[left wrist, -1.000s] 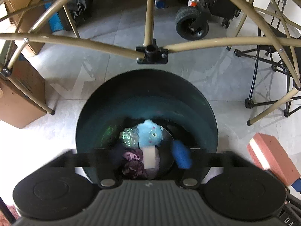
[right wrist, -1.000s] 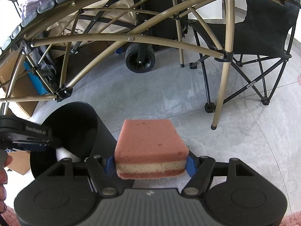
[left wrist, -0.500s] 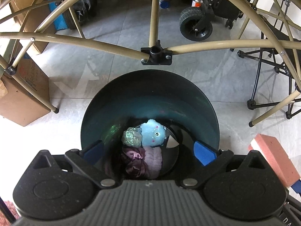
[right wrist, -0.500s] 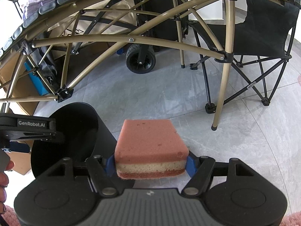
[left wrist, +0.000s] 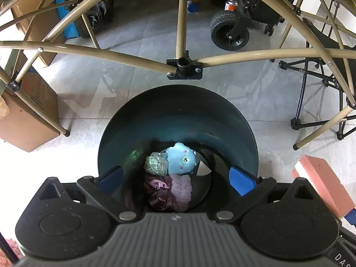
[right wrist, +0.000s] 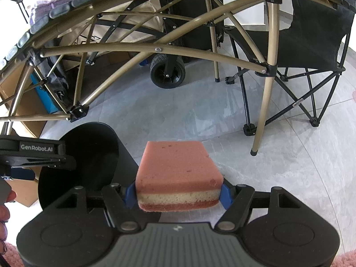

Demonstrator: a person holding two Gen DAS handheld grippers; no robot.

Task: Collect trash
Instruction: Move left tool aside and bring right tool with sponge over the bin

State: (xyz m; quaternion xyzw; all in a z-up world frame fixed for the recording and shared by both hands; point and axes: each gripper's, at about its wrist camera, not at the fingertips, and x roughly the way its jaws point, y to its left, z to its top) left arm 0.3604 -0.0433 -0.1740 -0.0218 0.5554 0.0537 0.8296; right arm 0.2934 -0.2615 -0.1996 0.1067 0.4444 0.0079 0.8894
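My left gripper [left wrist: 175, 179] hangs open and wide over the mouth of a dark round bin [left wrist: 178, 111], with nothing between its blue pads [left wrist: 240, 180]. At the bin's bottom lie a light blue plush [left wrist: 180, 161], a green crinkled wad [left wrist: 155, 163], purple cloth [left wrist: 158, 191] and a lilac piece [left wrist: 182, 187]. My right gripper [right wrist: 178, 197] is shut on a pink sponge [right wrist: 178, 169] with a cream middle layer, held above the floor just right of the bin [right wrist: 89, 151]. The sponge [left wrist: 322, 182] also shows at the right edge of the left wrist view.
Tan folding-frame poles [left wrist: 89, 52] with a black joint [left wrist: 184, 67] cross just beyond the bin. A cardboard box [left wrist: 26, 115] stands at the left, with a black wheel [left wrist: 230, 32] and a folding chair [right wrist: 311, 44] behind. A person's fingers [right wrist: 5, 202] show at the left edge.
The left jaws have spread wide, and a pale piece seen between them has dropped among the trash in the bin. The right gripper and sponge have not moved.
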